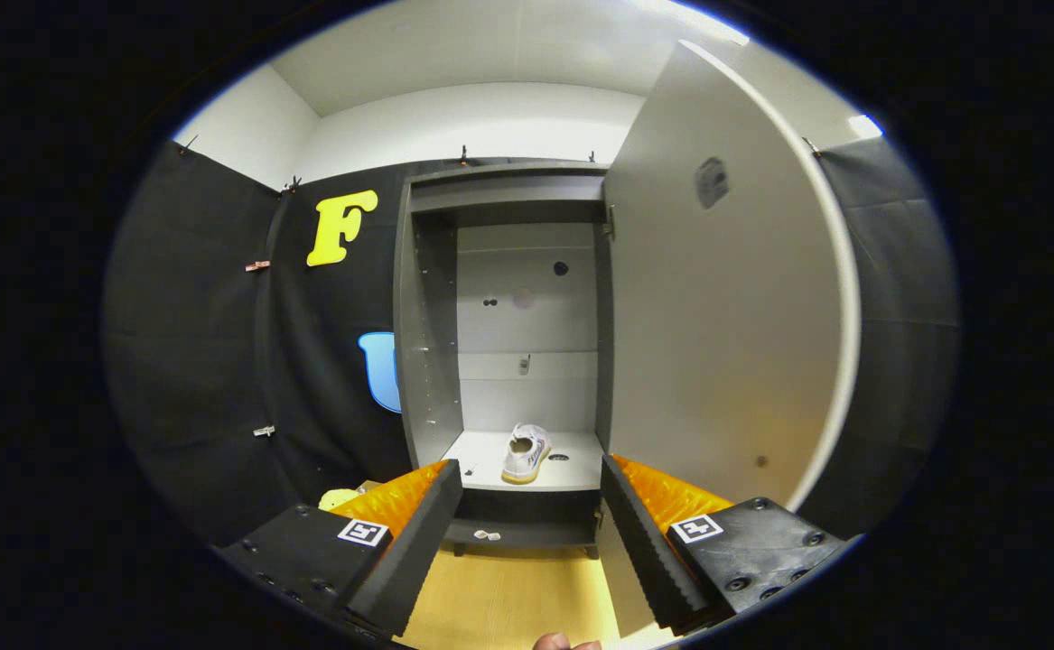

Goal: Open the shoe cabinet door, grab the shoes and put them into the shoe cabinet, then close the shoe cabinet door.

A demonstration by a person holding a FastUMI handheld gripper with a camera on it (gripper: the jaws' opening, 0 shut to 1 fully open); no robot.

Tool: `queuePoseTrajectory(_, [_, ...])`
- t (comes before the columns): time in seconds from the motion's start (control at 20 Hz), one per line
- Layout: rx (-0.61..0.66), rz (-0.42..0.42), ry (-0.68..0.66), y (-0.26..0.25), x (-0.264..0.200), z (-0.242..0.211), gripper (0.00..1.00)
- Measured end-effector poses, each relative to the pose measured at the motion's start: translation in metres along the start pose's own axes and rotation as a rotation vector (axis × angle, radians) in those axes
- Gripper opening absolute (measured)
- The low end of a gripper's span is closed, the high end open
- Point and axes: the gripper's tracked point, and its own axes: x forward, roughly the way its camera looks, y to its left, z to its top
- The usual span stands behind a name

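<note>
One shoe [526, 452] already sits on the cabinet [425, 361] shelf; my jaws [532, 533] hang apart and empty before it. Swinging the open door [725, 316] carelessly could clip them or slam it.

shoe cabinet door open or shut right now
Open. The shoe cabinet door is swung wide to the right, baring a white shoe on the bottom shelf. The gripper fingers are apart, holding nothing.
</note>
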Motion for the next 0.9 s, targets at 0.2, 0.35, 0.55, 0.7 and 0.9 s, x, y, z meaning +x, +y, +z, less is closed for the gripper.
queuePoseTrajectory(0.2, [0.007, -0.049, 0.005, -0.043, -0.049, 0.003, 0.97])
queuePoseTrajectory(0.35, [0.044, -0.157, 0.004, -0.094, -0.074, 0.004, 0.97])
queuePoseTrajectory(0.55, [0.061, -0.3, 0.034, -0.164, -0.08, -0.01, 0.97])
queuePoseTrajectory(0.7, [0.041, -0.346, 0.038, -0.201, -0.067, -0.016, 0.97])
queuePoseTrajectory(0.9, [0.009, -0.364, 0.043, -0.23, -0.033, -0.019, 0.98])
